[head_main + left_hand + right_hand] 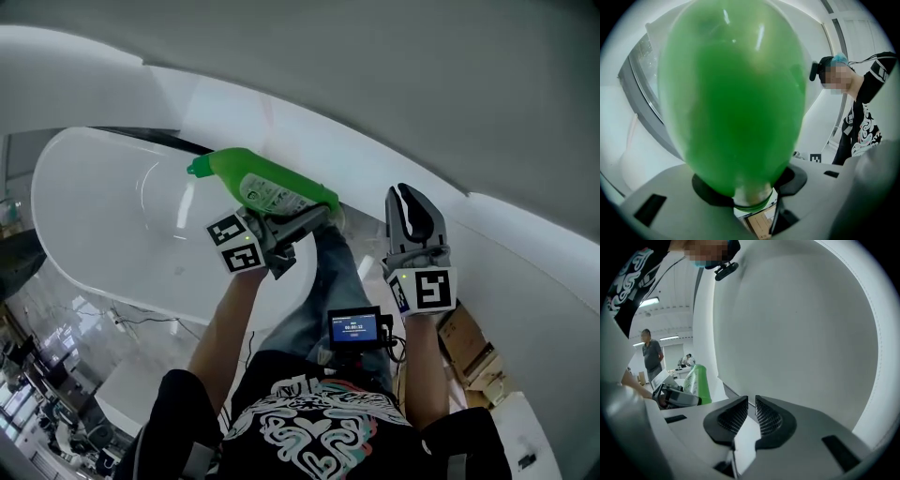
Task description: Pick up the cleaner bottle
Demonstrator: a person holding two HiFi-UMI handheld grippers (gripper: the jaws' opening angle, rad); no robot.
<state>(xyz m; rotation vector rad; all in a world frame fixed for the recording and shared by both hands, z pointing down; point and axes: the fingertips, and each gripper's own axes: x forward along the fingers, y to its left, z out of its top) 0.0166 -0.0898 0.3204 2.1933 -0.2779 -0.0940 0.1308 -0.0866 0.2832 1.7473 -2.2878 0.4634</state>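
Black printed T-shirt fills the bottom of the head view, closest to the lens, with the person's jeans leg running up from it. Largest beyond that is the white bathtub, its oval basin spreading across the left half of the frame. Above its near rim, at centre, the green cleaner bottle lies on its side in the air, cap toward the upper left. The left gripper clamps it near the base end, which probably explains the level pose. The left gripper view shows the green body swelling out from between the jaws. I judge the pickup essentially done. The right gripper stands apart at centre right, likely kept clear of the lift. Its jaws are drawn nearly together with only a slit between, gripping nothing. Smallest, a little screen glows blue at lower centre.
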